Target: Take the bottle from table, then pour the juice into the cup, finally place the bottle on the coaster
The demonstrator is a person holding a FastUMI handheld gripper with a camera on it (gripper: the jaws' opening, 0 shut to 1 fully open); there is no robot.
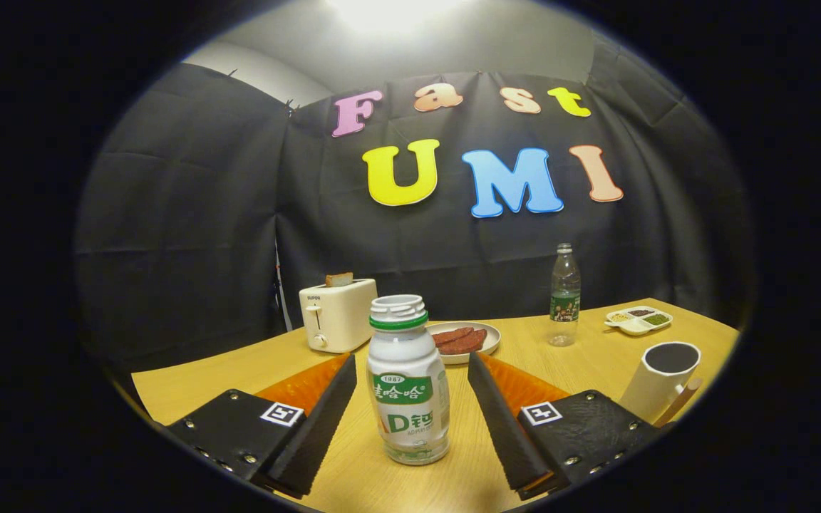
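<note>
While the jaws stand open with a clear gap either side, the gripper (410, 399) straddles the bottle (408, 381), which stands upright on the tabletop (567, 363) between the two fingers, touched by neither. Its cap appears to be off, so the neck is open. Risk one: closing off-centre would let one finger strike first and tip or slide the bottle, spilling juice. Risk two: a grip too low on the rounded body may slip during the pour. The cup (661, 380) stands beyond the right finger, near the tabletop edge; a wide swing could knock it over. The coaster cannot be identified.
</note>
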